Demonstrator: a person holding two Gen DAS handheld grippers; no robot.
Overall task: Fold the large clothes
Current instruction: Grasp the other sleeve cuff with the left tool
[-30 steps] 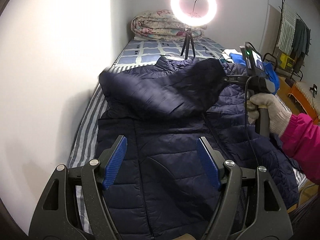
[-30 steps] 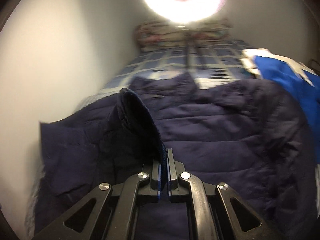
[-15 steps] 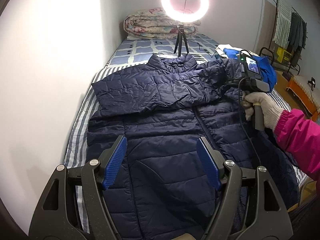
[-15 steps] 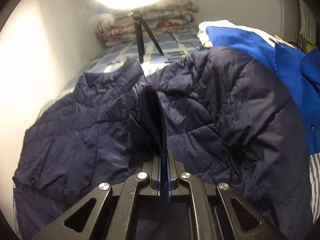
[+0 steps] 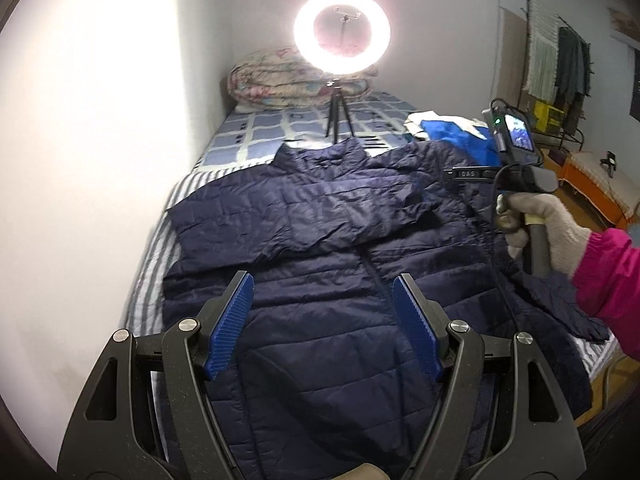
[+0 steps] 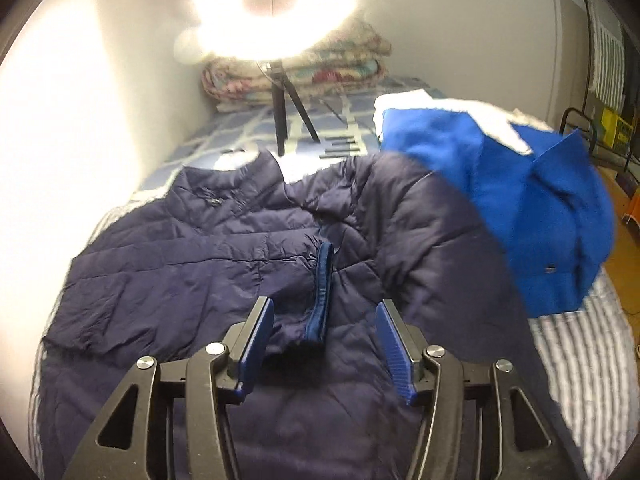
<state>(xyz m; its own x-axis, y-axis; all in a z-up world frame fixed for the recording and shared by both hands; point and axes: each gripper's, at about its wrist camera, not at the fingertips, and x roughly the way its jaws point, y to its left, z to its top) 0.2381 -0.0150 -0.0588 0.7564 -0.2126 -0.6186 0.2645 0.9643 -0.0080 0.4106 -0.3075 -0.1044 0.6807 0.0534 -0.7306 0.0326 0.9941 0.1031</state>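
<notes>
The right claw (image 6: 324,350) is spread, with the sleeve cuff (image 6: 320,300) lying loose between its fingers. The left claw (image 5: 322,326) is also spread, hovering over the jacket (image 5: 320,344), which lies flat on the bed (image 5: 160,248), its sleeve folded across the chest. Beyond stands a ring light (image 5: 342,32).

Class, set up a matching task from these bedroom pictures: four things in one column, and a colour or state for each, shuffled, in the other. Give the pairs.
Things:
1. puffer jacket
2. ring light
3. right gripper
4. folded quilt

States:
A. lit, on a tripod
B. jaws open, sleeve cuff between them
C. floral, at the bed's far end
D. navy, spread on the bed

Pairs: 1-D, 2-A, 3-B, 4-C
</notes>
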